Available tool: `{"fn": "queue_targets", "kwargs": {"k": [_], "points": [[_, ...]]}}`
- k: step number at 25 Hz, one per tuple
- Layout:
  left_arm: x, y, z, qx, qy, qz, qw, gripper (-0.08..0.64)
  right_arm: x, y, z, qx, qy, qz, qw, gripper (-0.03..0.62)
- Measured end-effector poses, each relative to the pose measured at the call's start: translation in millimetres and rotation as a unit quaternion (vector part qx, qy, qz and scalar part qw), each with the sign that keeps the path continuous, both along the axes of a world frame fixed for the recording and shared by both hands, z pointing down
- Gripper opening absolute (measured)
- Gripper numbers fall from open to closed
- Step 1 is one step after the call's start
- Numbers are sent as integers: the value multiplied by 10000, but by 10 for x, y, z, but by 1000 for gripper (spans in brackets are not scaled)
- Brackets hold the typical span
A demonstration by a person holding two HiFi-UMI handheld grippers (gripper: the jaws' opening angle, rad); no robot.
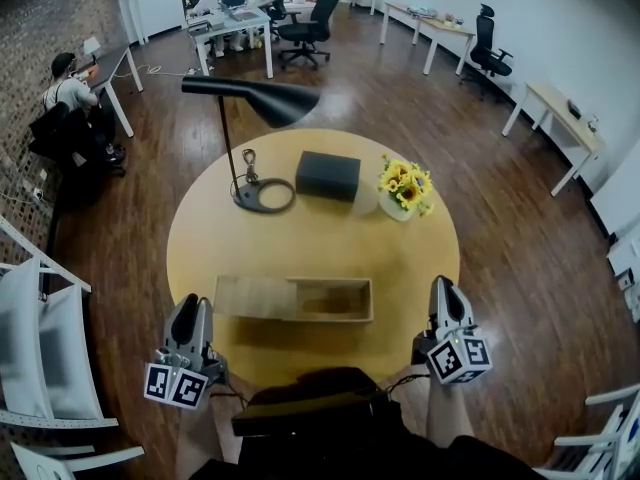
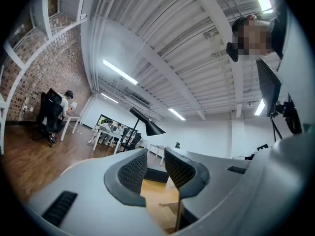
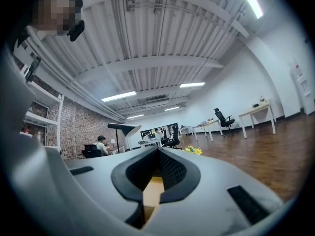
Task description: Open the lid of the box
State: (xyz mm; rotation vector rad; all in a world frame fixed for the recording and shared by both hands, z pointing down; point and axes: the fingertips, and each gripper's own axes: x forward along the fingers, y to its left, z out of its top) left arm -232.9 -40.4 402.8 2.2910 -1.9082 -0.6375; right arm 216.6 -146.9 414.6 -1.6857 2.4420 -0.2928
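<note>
Seemingly done, the left gripper (image 1: 190, 306), barely parted, and right gripper (image 1: 447, 290), shut, hang empty at lower frame, clear of the half-opened box (image 1: 293, 299).

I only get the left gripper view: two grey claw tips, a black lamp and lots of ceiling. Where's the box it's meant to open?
Observer: In the head view the wooden box lies on the round table, ahead and to the right of the left claw, which isn't touching it.
Operator: Is its lid on?
Observer: Only partly. The lid sits slid toward the left, so the box's right part is uncovered.
Operator: And the other claw?
Observer: The right claw is shut with nothing in it, to the right of the box and clear of it.
</note>
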Motion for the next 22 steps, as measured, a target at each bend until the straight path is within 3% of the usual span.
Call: {"fn": "queue_targets", "kwargs": {"k": [22], "points": [[138, 91, 93, -20, 114, 130, 9998, 106, 216, 195, 29, -118, -180, 6, 9998, 1]]}}
